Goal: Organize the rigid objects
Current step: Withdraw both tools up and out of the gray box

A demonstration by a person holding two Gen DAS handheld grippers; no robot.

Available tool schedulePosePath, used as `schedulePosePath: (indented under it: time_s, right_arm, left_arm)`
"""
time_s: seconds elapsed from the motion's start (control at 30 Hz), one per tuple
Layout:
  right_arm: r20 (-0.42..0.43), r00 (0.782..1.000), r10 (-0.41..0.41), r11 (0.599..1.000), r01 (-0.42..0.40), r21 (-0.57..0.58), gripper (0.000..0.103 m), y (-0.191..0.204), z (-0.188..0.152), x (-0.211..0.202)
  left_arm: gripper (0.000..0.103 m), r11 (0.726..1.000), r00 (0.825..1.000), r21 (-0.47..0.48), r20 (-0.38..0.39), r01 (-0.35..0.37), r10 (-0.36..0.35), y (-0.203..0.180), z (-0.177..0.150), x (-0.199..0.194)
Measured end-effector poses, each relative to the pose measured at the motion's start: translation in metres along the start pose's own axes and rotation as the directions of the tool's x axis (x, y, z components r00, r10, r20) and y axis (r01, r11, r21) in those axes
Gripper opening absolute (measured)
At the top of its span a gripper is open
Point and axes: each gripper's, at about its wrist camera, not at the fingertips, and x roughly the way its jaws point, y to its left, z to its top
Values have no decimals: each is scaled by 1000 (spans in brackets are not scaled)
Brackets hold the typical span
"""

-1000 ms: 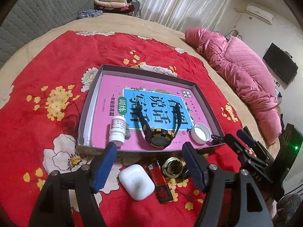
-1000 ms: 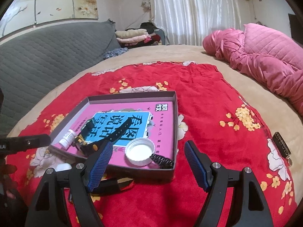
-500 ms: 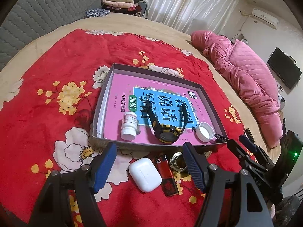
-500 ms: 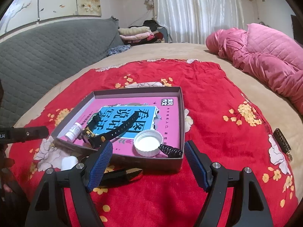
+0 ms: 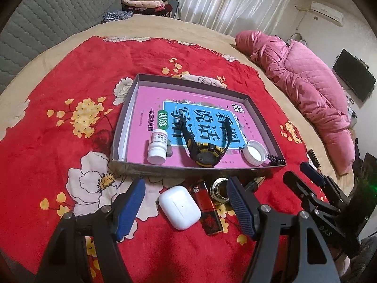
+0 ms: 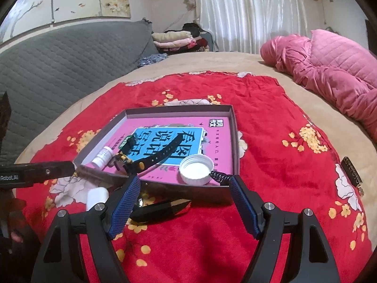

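A shallow grey box (image 5: 122, 127) (image 6: 232, 127) lies on a red flowered blanket, holding a pink book, a white pill bottle (image 5: 157, 146) (image 6: 101, 156), a black-and-yellow watch (image 5: 204, 152) (image 6: 150, 156), a white lid (image 5: 255, 152) (image 6: 195, 169) and a black coiled hair tie (image 5: 275, 159) (image 6: 220, 176). In front of the box lie a white earbud case (image 5: 180, 207) (image 6: 97, 195), a red lighter (image 5: 208, 212), a small metal jar (image 5: 218, 189) and a black folded tool (image 6: 160, 208). My left gripper (image 5: 185, 208) hangs open just above the earbud case and lighter. My right gripper (image 6: 183, 206) is open over the blanket before the box, empty.
A pink quilt (image 5: 313, 94) (image 6: 334, 75) lies at the right of the bed. A grey quilted headboard (image 6: 59, 54) stands at left, folded clothes (image 5: 143, 0) at the back. A small dark tag (image 6: 352, 172) rests on the blanket to the right.
The left wrist view has shifted, so the box and loose items sit further right in it. In the right wrist view the box sits slightly further off and the black tool has come into sight. Both grippers stay open.
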Motion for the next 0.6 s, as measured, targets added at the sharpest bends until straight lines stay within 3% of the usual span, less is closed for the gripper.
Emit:
schedulePosePath:
  time_s: [0.6]
  right_arm:
    - [3, 1000, -9, 1000, 9, -19, 79, 7, -5, -13]
  left_arm:
    - [71, 999, 999, 14, -22, -39, 39, 0, -7, -4]
